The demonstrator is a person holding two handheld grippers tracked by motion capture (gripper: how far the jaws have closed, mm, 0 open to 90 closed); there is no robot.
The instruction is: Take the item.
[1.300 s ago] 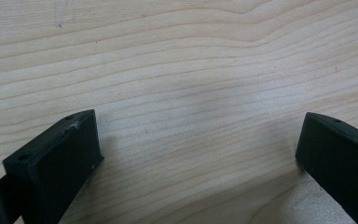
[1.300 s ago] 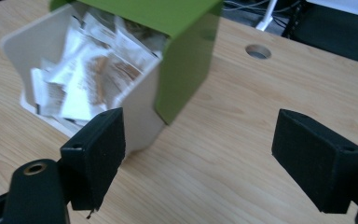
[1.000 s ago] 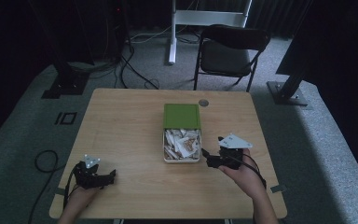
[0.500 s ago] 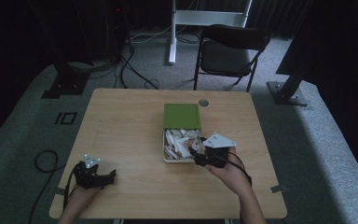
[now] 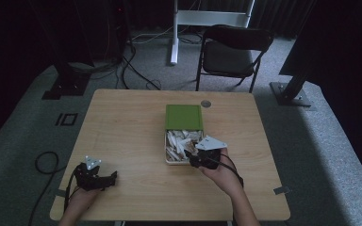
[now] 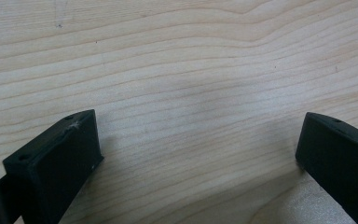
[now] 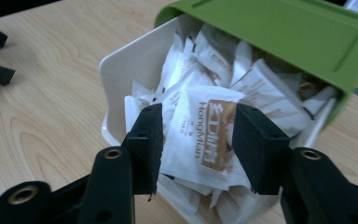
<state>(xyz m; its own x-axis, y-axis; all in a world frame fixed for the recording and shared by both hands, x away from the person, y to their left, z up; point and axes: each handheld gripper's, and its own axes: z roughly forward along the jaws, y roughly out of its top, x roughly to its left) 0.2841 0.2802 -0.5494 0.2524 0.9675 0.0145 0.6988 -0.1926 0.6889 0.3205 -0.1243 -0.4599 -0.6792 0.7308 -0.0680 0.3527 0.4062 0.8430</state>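
Note:
A white box (image 5: 167,151) stands mid-table, its green lid (image 5: 184,117) slid back over the far half. Several white sachets (image 5: 179,141) with brown print fill it. My right gripper (image 5: 192,157) hangs over the box's near right corner. In the right gripper view it (image 7: 198,140) is open, one jaw on each side of a top sachet (image 7: 205,119) marked "HongMan". The box wall (image 7: 121,79) and lid (image 7: 284,32) are close ahead. My left gripper (image 5: 109,178) rests at the table's front left, open (image 6: 198,140) over bare wood (image 6: 191,70).
A round grommet (image 5: 205,103) sits in the table top behind the box. A black folding chair (image 5: 233,47) stands beyond the far edge. Cables (image 5: 42,162) lie on the floor at left. The table's front edge (image 5: 169,219) is close under both hands.
My right gripper has moved left from beside the box to over its open near end, and a sachet now sits between its jaws. The left gripper has stayed put.

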